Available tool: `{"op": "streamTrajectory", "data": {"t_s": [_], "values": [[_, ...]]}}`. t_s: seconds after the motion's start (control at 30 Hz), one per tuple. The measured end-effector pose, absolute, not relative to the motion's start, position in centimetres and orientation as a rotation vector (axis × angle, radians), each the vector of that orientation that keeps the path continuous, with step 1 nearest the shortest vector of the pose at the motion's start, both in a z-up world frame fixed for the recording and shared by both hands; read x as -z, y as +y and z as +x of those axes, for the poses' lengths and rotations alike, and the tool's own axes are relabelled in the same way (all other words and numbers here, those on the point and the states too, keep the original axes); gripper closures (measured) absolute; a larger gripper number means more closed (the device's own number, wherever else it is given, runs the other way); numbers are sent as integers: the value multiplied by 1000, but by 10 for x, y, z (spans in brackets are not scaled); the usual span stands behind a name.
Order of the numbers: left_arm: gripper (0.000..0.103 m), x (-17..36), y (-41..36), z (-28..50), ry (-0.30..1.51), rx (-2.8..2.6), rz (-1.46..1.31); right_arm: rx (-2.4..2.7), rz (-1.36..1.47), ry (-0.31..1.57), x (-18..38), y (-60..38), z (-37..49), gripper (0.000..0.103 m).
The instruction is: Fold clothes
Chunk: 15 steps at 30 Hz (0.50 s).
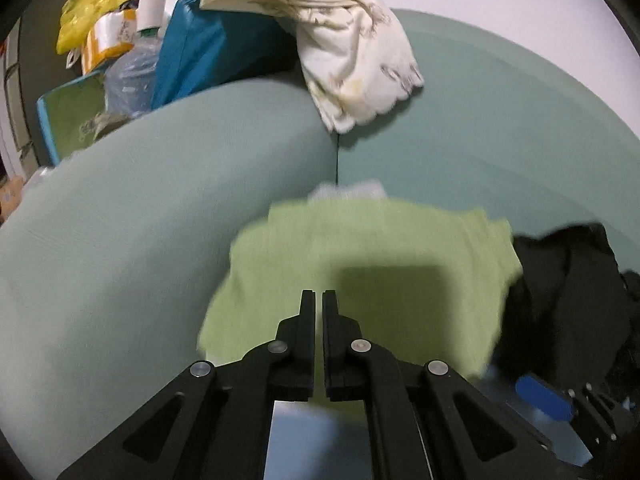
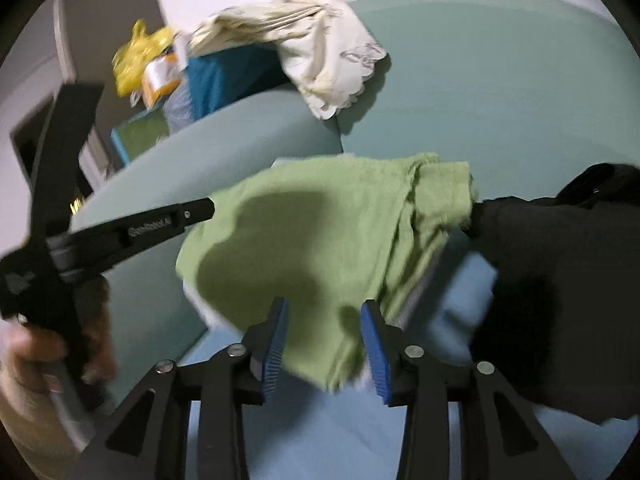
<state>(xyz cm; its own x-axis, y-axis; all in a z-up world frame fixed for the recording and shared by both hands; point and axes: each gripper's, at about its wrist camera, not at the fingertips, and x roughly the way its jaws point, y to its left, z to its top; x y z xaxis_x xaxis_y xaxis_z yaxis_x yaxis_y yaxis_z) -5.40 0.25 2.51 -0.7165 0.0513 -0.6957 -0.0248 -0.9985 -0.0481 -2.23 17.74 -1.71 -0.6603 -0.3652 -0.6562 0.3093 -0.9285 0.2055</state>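
Note:
A light green garment lies folded on the pale green sofa seat, and it shows in the right wrist view too. My left gripper hovers over its near edge with the jaws nearly closed and nothing between them. It also shows in the right wrist view at the garment's left edge. My right gripper is open, its blue pads on either side of the garment's near hanging corner. A black garment lies in a heap to the right, also in the right wrist view.
A cream printed cloth drapes over the sofa arm and a teal bag. A yellow plastic bag and a water bottle stand behind the arm. A light blue cloth lies under the green garment.

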Motion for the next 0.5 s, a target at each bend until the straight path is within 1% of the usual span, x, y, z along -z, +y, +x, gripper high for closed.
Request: {"op": "streamTrajectory", "data": {"t_s": [0.03, 0.07, 0.1, 0.13, 0.17, 0.2, 0.23, 0.27, 0.3, 0.33, 0.4, 0.43, 0.5], "values": [[94, -23, 6, -49, -83, -2858, -1180, 2566, 1039, -80, 18, 177, -11, 54], [84, -22, 9, -43, -117, -2840, -1196, 2567, 1039, -65, 19, 177, -1, 51], [77, -21, 12, -38, -152, -2821, -1211, 2566, 1036, -62, 20, 178, 11, 43], [60, -22, 11, -29, -182, -2814, -1209, 2568, 1027, -59, 20, 178, 23, 35], [42, -25, 10, -21, -195, -2826, -1178, 2573, 1015, -56, 21, 179, 31, 30], [35, -29, 11, -15, -200, -2843, -1137, 2581, 1002, -51, 21, 180, 39, 19], [24, -32, 11, -9, -205, -2860, -1096, 2590, 988, -46, 21, 181, 47, 14], [23, -36, 12, -3, -194, -2870, -1055, 2597, 981, -41, 20, 182, 52, 12], [22, -41, 12, 3, -173, -2876, -1014, 2603, 980, -37, 19, 183, 57, 1], [19, -45, 14, 6, -144, -2880, -990, 2610, 976, -37, 18, 184, 60, 0], [18, -50, 18, 9, -74, -2887, -964, 2627, 965, -46, 14, 186, 65, 0], [15, -52, 19, 11, -39, -2903, -942, 2633, 961, -48, 12, 186, 65, 0], [0, -55, 19, 13, -15, -2932, -900, 2634, 964, -50, 9, 185, 64, 0]]}}
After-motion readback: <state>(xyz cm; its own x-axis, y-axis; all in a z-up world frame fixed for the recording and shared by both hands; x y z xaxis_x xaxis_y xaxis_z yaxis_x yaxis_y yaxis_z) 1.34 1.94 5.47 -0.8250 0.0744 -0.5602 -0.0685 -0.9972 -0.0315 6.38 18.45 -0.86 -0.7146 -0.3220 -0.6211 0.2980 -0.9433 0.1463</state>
